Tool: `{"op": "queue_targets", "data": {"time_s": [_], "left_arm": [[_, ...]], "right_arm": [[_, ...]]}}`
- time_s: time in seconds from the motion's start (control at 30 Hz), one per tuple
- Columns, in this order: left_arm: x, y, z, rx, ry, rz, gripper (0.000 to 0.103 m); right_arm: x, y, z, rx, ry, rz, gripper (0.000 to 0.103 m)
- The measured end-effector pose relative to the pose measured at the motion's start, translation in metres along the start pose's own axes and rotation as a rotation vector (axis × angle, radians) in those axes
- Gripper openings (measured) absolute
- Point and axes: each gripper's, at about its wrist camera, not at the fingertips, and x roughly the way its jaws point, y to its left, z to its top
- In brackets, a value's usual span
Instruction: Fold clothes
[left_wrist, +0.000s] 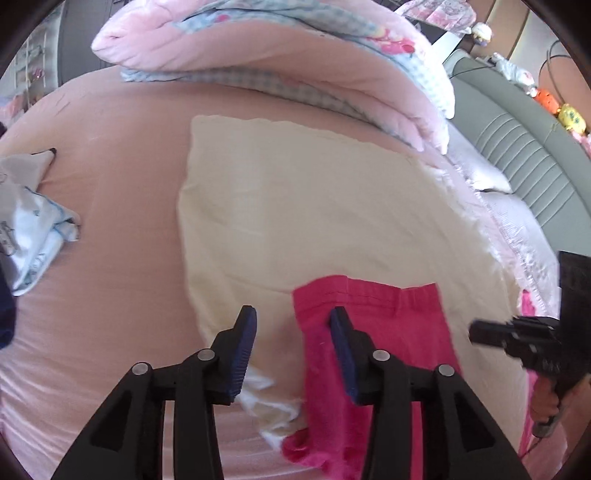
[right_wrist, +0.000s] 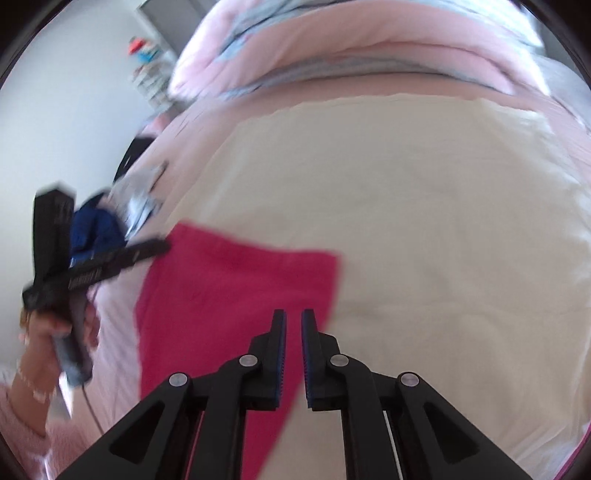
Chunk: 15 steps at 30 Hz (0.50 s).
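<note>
Left gripper (left_wrist: 293, 317) was spread, nothing pinched, its right finger over the pink garment's (left_wrist: 373, 332) left edge. The garment lay flat on a cream cloth (left_wrist: 295, 192) on the pink bed (left_wrist: 110, 206). Right gripper (right_wrist: 293, 321) was pressed nearly together over the garment's right part; hold unclear.

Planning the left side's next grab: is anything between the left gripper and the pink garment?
Nothing visible is in the way. The left gripper is open right over the near left edge of the pink garment, which lies on the cream cloth. The nearest other clothes lie far off to the left.
</note>
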Motion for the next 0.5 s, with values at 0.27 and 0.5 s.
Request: {"op": "queue_targets", "data": {"time_s": [0.27, 0.5], "left_arm": [[0.008, -0.003, -0.007, 0.213, 0.008, 0.22, 0.038], [0.044, -0.01, 0.006, 0.439, 0.21, 0.191, 0.038]], "right_arm": [[0.034, 0.086, -0.009, -0.171, 0.042, 0.033, 0.007], [0.081, 0.096, 0.031, -0.158, 0.061, -0.112, 0.007]]}}
